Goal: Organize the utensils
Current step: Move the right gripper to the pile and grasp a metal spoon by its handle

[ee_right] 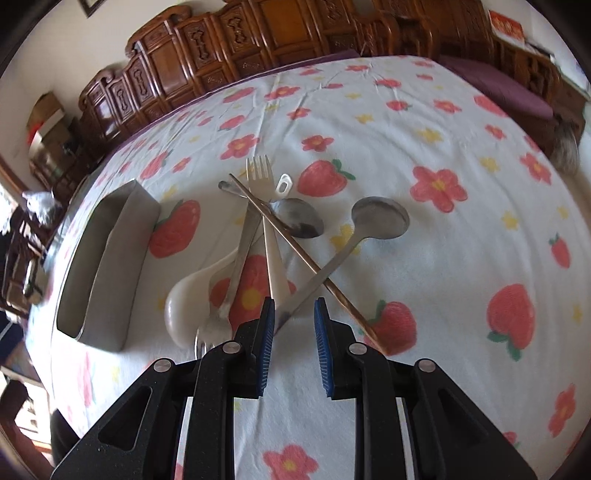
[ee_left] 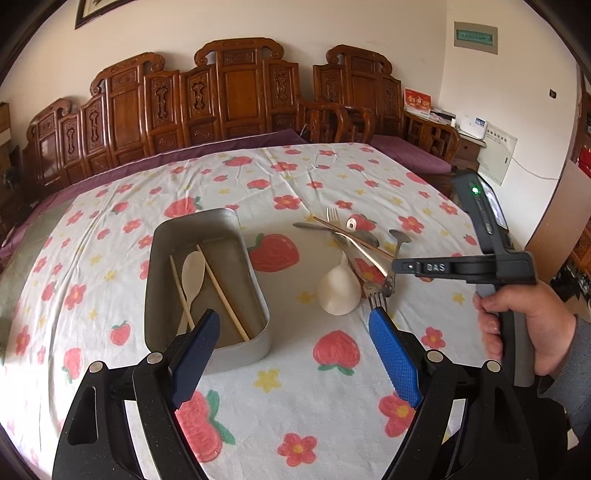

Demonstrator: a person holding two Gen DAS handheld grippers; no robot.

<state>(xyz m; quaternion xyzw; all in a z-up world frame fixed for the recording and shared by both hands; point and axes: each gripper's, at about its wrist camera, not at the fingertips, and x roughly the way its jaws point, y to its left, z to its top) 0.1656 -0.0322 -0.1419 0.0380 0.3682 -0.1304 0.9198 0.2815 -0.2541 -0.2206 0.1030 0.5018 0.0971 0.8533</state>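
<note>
Flowered tablecloth [ee_left: 295, 387] | metal tray [ee_left: 159, 236]: wooden spoon [ee_left: 194, 273], chopsticks [ee_left: 221, 288]

- Cream wall [ee_left: 332, 22] behind, framed picture [ee_left: 96, 9] at top left
- Carved dark wooden bench backs [ee_left: 236, 88] along the wall, purple cushion [ee_left: 410, 151] on the seat
- Table under a white cloth [ee_left: 295, 369] printed with strawberries and flowers
- Grey panel [ee_left: 475, 38] high on the wall, white cabinet [ee_left: 496, 157] below
- Soft, even daylight
</note>
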